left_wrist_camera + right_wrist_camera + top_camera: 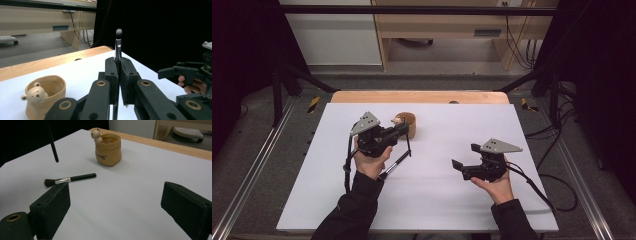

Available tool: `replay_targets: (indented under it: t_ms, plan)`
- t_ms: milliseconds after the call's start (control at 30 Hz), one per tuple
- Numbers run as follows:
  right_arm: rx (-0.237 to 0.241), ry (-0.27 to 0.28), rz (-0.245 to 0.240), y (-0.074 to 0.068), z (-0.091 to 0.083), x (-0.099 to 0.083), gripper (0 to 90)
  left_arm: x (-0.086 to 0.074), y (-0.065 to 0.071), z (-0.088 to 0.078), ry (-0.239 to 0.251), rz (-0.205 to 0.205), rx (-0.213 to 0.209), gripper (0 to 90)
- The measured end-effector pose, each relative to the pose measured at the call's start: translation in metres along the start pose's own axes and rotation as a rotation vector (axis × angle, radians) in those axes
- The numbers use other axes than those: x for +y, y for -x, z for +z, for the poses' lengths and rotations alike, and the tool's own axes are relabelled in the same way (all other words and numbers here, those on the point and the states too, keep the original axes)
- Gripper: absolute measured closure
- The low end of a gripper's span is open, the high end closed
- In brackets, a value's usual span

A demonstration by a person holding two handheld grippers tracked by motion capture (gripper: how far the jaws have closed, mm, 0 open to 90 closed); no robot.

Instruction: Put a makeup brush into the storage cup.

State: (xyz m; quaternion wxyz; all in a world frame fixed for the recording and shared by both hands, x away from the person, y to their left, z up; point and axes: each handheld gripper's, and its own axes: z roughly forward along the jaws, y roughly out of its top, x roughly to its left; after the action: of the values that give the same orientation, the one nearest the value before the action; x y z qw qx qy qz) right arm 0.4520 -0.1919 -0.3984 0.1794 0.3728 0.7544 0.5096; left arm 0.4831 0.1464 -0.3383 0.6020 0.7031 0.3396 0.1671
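Table (432,200) with a white top spans the high view; a wooden strip (419,96) runs along its 12 o'clock edge. Your left gripper (401,131) sits at about 10 o'clock from the table centre, jaws clamped tight on a thin brush (118,47). In the left gripper view that brush stands upright between the jaws, dark bristle tip up, black handle hanging below. Your right gripper (466,157) is at roughly 4 o'clock from centre, well apart from the left, jaws spread wide with nothing between them. Tan bear pot (406,124) stands upright on the table just beside the left gripper's jaws, at 1 o'clock from them, bear head on its rim. Second brush (70,179) lies flat on the table at 6 o'clock of the pot in the right gripper view, bristles toward 9 o'clock, apart from the pot, under your left hand (371,162).
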Motion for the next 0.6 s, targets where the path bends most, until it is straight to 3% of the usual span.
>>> replay_targets:
  t_ms: [600]
  plan:
    - [-0.045, 0.012, 0.008, 0.009, -0.015, -0.008, 8.0, 0.009, -0.016, 0.009, -0.025, 0.022, 0.046, 84.5]
